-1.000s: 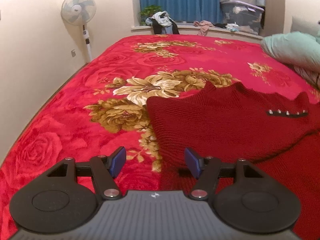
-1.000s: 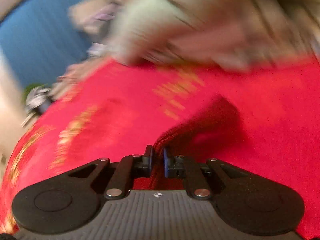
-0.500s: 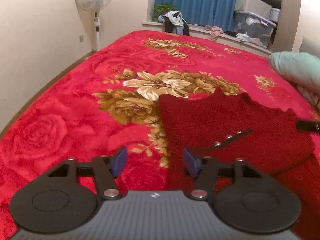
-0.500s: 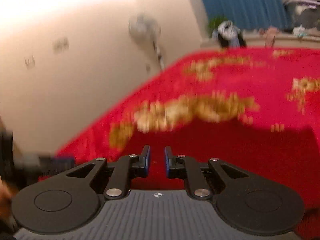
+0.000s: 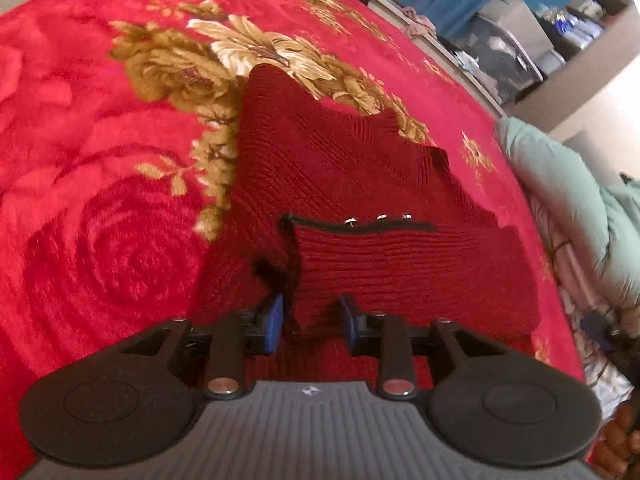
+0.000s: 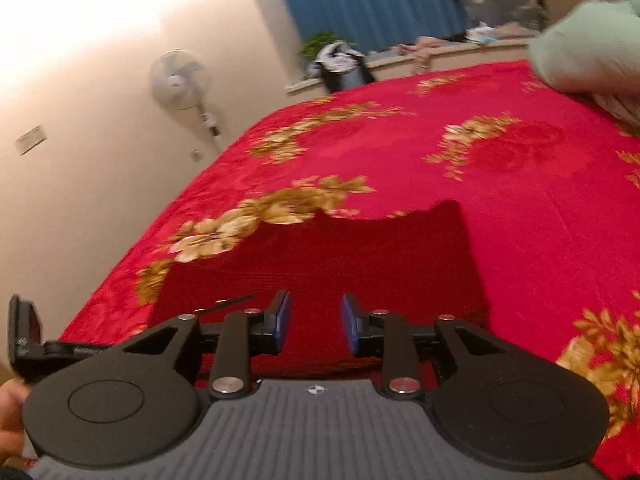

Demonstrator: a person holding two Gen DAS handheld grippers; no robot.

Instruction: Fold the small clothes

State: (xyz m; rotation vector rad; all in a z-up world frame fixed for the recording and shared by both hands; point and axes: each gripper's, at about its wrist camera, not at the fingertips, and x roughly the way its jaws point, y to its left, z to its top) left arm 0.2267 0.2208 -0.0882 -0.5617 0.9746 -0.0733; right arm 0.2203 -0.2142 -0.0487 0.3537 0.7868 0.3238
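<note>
Garment edge lies directly ahead of the left gripper

Left gripper [image 5: 311, 322], seen from its own wrist camera, points steeply down at the near edge of the dark red knitted garment [image 5: 360, 176], which lies partly folded on the bed [image 5: 80, 160]. Its jaws have just been closing and stand narrow, with knit fabric showing in the gap between them; whether the blue pads [image 5: 273, 322] already press on the cloth cannot be told. Just beyond the fingertips runs a folded-over flap whose black trim [image 5: 360, 226], set with small metal studs, crosses the view from left to right. Beyond that the garment narrows toward a corner resting on the gold flower pattern, so its long axis runs away from this gripper, near to far.

Right gripper [image 6: 313, 328] is also above the near part of the garment [image 6: 360, 256], pointing less steeply. Its jaws have just been opening; they stand at a narrow gap with nothing clamped between them, only cloth visible below. The left gripper's tip [image 6: 24, 332] shows at that view's left edge, so the two work side by side.

Judgement: the left gripper is the closer to the trimmed flap, and the coming fold probably carries this near edge away toward the far corner.
</note>
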